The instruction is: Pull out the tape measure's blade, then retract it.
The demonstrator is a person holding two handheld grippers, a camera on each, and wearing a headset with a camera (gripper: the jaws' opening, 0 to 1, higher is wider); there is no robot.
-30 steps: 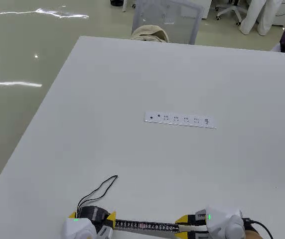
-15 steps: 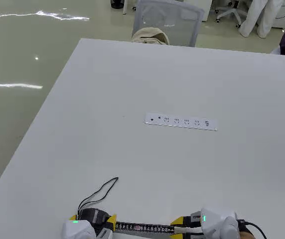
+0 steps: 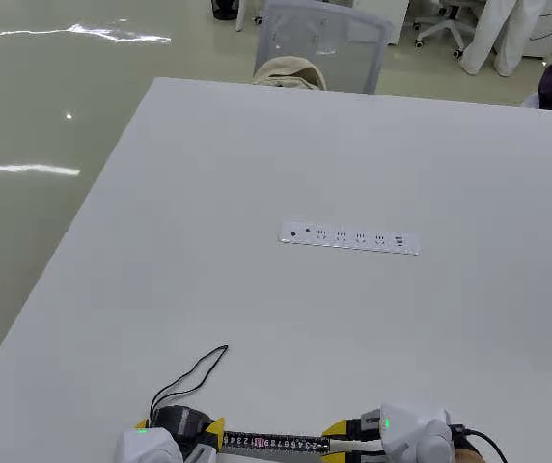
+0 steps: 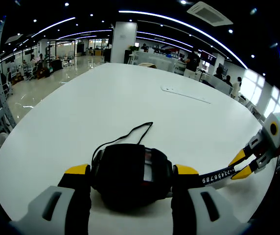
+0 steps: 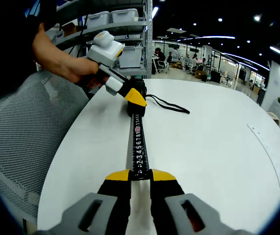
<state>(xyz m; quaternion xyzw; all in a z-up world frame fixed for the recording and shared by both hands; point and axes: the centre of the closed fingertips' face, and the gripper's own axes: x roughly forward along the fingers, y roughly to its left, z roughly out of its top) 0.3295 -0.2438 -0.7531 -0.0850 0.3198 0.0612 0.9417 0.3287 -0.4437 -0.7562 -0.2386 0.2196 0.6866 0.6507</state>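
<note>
At the bench's (image 3: 353, 145) near edge the left claw (image 4: 130, 170) clamps the tape measure's case (image 4: 132, 159), strap (image 4: 125, 136) trailing. The blade (image 5: 138, 139) spans less than a second ago, so retraction seems underway. The right claw (image 5: 140, 175) pinches the blade's tip, hiding its hook; the head view cuts both claws off.

A round black tape-measure case (image 4: 130, 177) trails a black cord (image 4: 128, 135); its black blade (image 5: 138, 147) carries white numerals and one red patch. The grey left gripper (image 4: 130, 170) and grey right gripper (image 5: 140, 175) have yellow tips. The tabletop (image 3: 353, 145) is white.
</note>
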